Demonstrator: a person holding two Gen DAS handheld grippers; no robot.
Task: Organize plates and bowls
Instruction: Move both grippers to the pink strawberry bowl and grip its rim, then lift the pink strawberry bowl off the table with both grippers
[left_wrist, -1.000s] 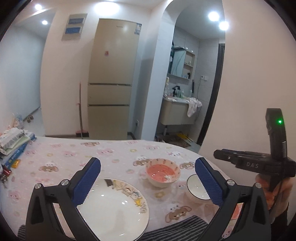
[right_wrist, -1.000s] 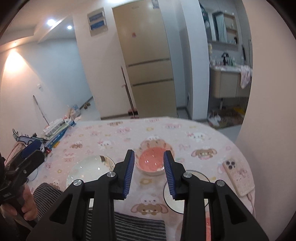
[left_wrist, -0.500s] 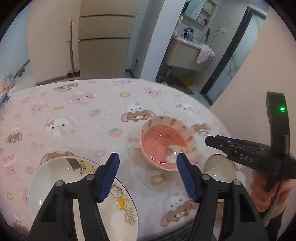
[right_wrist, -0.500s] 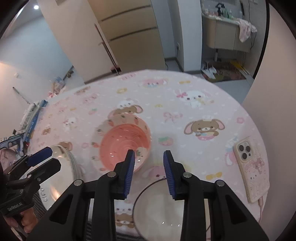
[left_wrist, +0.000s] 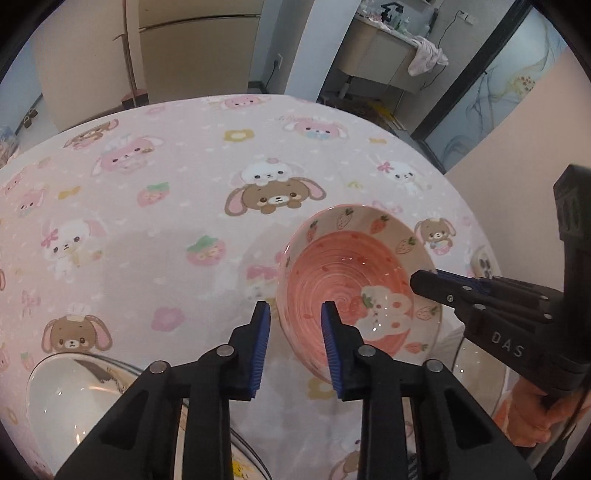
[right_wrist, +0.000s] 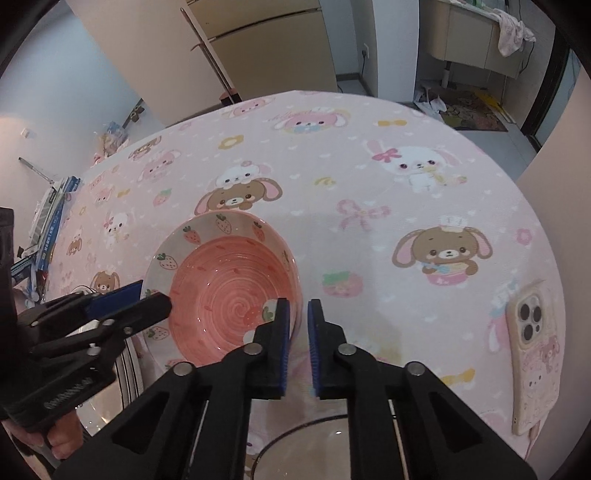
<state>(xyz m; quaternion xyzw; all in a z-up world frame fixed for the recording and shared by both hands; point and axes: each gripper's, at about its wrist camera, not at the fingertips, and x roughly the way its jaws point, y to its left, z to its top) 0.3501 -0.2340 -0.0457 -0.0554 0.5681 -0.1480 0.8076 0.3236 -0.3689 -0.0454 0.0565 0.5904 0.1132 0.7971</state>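
Note:
A pink strawberry-print bowl (left_wrist: 354, 273) sits on the pink cartoon tablecloth (left_wrist: 177, 192); it also shows in the right wrist view (right_wrist: 221, 295). My left gripper (left_wrist: 295, 343) straddles the bowl's left rim, one finger outside and one inside, with a gap still showing between the pads and the rim. My right gripper (right_wrist: 298, 339) straddles the bowl's right rim, its pads close on the wall. A white cartoon plate (left_wrist: 85, 398) lies at lower left. A clear-rimmed white bowl (right_wrist: 306, 446) lies under the right gripper.
A phone in a pink case (right_wrist: 535, 358) lies near the table's right edge. Books (right_wrist: 48, 221) are stacked at the far left edge. A fridge (right_wrist: 258, 48) and a washbasin cabinet (right_wrist: 476, 40) stand beyond the table.
Both grippers have tilted down and moved in to the pink bowl. The left gripper has narrowed from wide open around the left rim; the right has narrowed around the right rim.

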